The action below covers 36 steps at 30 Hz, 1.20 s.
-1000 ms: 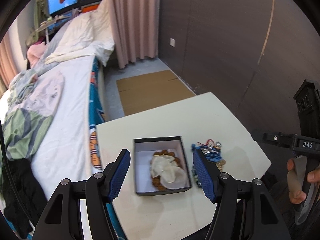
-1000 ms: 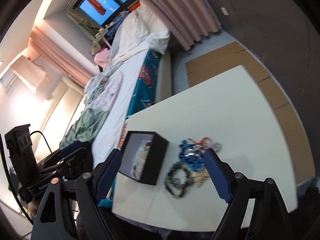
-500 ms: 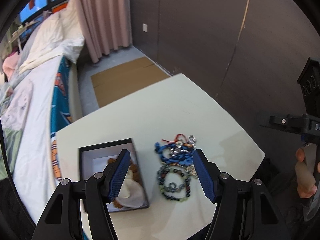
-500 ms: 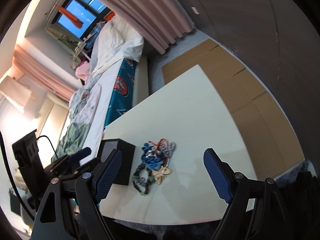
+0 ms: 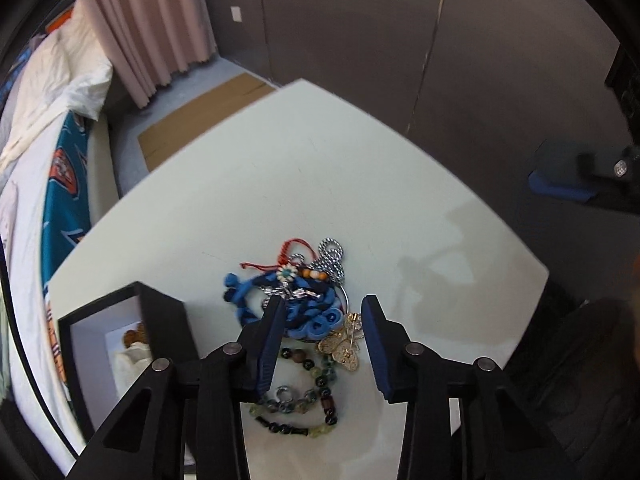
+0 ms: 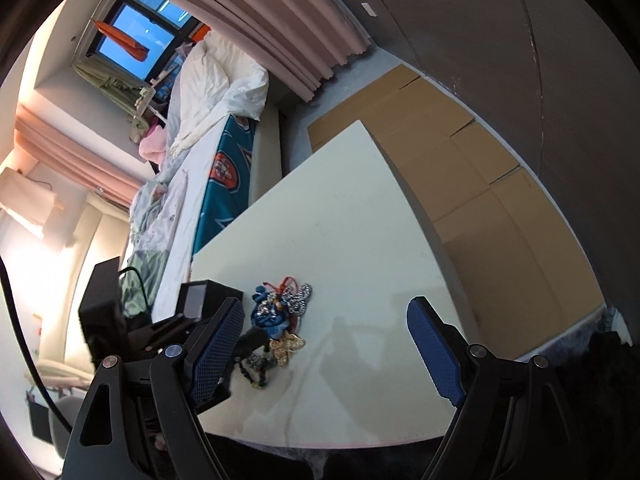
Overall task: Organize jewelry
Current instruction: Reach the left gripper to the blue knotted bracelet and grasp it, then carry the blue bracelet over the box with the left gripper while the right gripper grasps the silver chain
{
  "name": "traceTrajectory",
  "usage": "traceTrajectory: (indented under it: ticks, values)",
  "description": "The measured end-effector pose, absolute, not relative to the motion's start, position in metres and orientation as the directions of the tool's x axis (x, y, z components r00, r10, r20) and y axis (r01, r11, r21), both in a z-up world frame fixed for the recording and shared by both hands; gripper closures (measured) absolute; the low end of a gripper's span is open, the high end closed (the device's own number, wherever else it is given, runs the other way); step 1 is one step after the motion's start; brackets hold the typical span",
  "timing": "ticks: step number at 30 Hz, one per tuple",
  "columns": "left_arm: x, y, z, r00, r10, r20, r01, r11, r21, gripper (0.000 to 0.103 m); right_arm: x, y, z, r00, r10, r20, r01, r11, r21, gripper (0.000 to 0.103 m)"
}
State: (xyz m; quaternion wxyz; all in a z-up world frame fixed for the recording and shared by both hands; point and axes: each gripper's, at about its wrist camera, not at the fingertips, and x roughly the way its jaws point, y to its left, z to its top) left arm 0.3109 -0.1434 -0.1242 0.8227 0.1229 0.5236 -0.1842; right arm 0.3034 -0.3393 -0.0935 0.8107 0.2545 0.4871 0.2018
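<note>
Brown bead string sits in our open black box [image 5: 160, 320], tangled jewelry heap [image 5: 304, 304] on the white desk [image 5: 320, 184] remains; left gripper [image 5: 322, 320] fingers closing over it, nothing gripped, right gripper [image 6: 324, 344] wide, empty.

L gripper [image 5: 323, 312] closing over jewelry pile [image 5: 304, 304], box [image 5: 160, 320] beside, table [image 5: 320, 168]

Place: a bedroom at home
Signs: unmade bed [image 6: 216, 92], pink curtains [image 6: 288, 20], window [image 6: 132, 36], white table [image 6: 340, 232]
</note>
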Motion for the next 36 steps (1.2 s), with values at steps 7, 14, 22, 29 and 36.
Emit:
traceTrajectory:
  ticks: [7,14,22,29,36]
  values:
    - [0.317,-0.160,-0.144,0.381,-0.080,-0.921,0.470,0.875,0.119,0.062,0.312,-0.343,-0.103,0.423,0.578,-0.698,-0.056,0.786,0.616,0.019]
    - [0.327,-0.142,-0.139,0.347,-0.156,-0.925,0.440,0.898,0.014,0.083,0.318,-0.324,-0.107,0.392,0.590,-0.706,-0.082,0.787,0.612,0.019]
    - [0.317,-0.127,-0.109,0.409,-0.188,-0.893,0.434,0.901,0.009,0.093,0.324,-0.301,-0.113,0.352,0.609,-0.710,-0.110,0.781,0.615,0.019]
    - [0.314,-0.101,-0.084,0.469,-0.199,-0.860,0.390,0.921,-0.001,0.093,0.330,-0.276,-0.117,0.322,0.618,-0.717,-0.153,0.782,0.605,0.038]
    - [0.311,-0.081,-0.067,0.503,-0.204,-0.840,0.348,0.937,-0.019,0.093,0.340,-0.243,-0.127,0.264,0.620,-0.738,-0.201,0.784,0.587,0.060]
